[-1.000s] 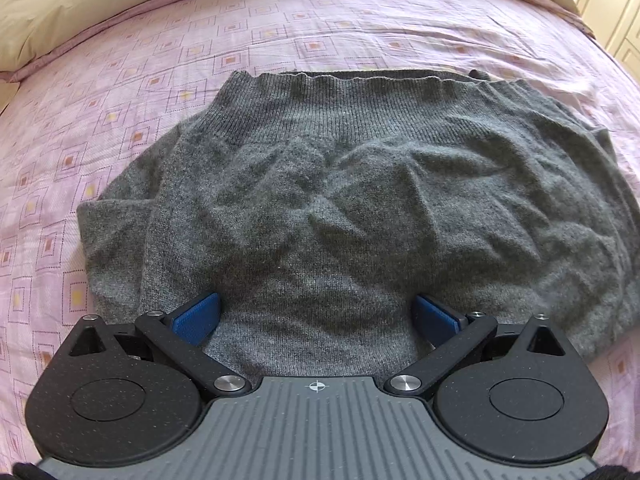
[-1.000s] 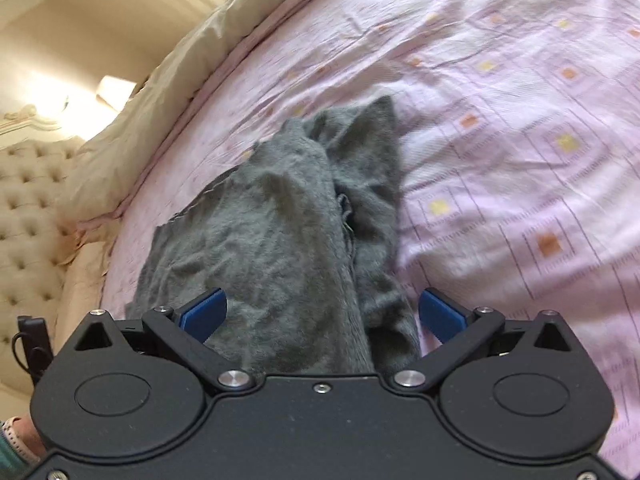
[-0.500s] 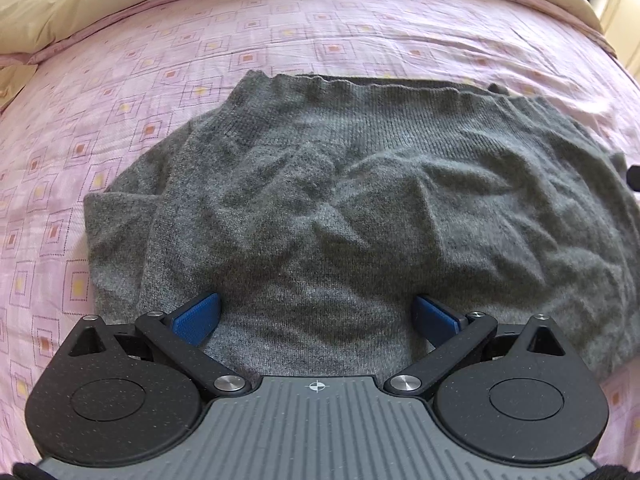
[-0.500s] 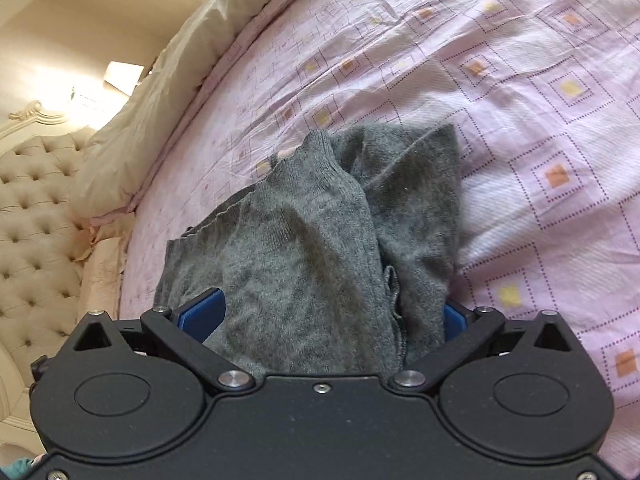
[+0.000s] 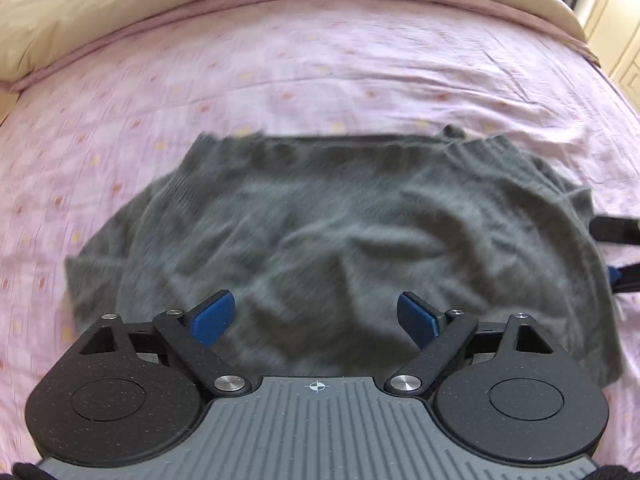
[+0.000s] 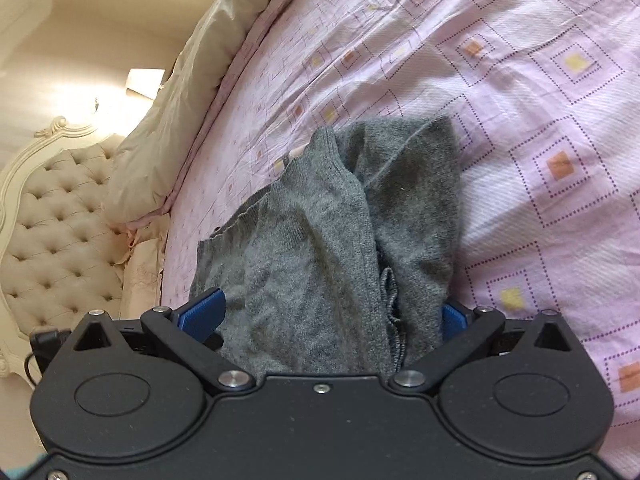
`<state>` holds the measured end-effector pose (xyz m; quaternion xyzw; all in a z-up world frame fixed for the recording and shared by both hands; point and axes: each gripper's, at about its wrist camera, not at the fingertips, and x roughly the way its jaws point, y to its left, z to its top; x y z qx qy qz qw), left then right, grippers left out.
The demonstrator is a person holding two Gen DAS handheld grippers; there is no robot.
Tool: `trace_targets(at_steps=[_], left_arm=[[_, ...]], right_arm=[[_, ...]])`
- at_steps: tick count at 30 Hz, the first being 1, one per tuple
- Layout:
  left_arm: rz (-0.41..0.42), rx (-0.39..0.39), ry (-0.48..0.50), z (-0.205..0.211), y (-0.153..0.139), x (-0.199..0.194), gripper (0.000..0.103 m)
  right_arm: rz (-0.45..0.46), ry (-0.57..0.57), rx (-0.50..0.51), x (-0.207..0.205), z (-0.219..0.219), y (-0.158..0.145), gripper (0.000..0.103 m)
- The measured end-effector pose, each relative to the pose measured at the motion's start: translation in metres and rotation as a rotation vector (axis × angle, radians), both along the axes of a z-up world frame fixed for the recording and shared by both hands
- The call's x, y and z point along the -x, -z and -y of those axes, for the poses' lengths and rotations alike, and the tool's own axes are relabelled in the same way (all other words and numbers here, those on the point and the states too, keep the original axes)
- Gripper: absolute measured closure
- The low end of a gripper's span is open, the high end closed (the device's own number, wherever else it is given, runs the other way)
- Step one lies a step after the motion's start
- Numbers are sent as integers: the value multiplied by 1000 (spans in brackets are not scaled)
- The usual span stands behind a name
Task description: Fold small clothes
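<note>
A grey knit sweater (image 5: 320, 216) lies spread and wrinkled on the pink patterned bedsheet (image 5: 280, 64), blurred by motion. My left gripper (image 5: 316, 316) hovers open over the sweater's near edge, with nothing pinched between its blue pads (image 5: 212, 316). In the right wrist view the sweater's bunched side (image 6: 320, 240) runs between the wide-apart fingers of my right gripper (image 6: 326, 314), which is open. Cloth covers part of its right pad (image 6: 454, 316). The right gripper's black fingers (image 5: 616, 232) show at the sweater's right edge in the left wrist view.
A beige duvet (image 5: 160, 4) is rolled along the far side of the bed. A tufted cream headboard (image 6: 52, 232) stands at the left in the right wrist view, and cream cabinet doors (image 5: 620, 40) at the far right. Bare sheet surrounds the sweater.
The left gripper has pulled back from the sweater and its pads stand slightly closer together. The right gripper has moved in along the sweater's bunched side.
</note>
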<state>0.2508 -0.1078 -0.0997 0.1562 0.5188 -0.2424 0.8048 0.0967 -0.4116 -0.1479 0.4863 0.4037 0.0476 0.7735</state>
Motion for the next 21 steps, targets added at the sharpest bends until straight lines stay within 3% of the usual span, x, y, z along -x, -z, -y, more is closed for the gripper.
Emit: trace_targets(at_steps=[10, 13, 15, 21], left_arm=[[-31, -88, -51, 39, 32, -38, 11], [-49, -86, -60, 40, 27, -40, 15], [-55, -69, -75, 36, 18, -38, 24], [-56, -17, -83, 19, -3, 6, 24]], right_arm=[[17, -55, 78, -4, -10, -5, 0], [22, -54, 70, -2, -9, -4, 0], [22, -55, 65, -2, -8, -4, 0], [6, -64, 50, 3, -7, -5, 0]])
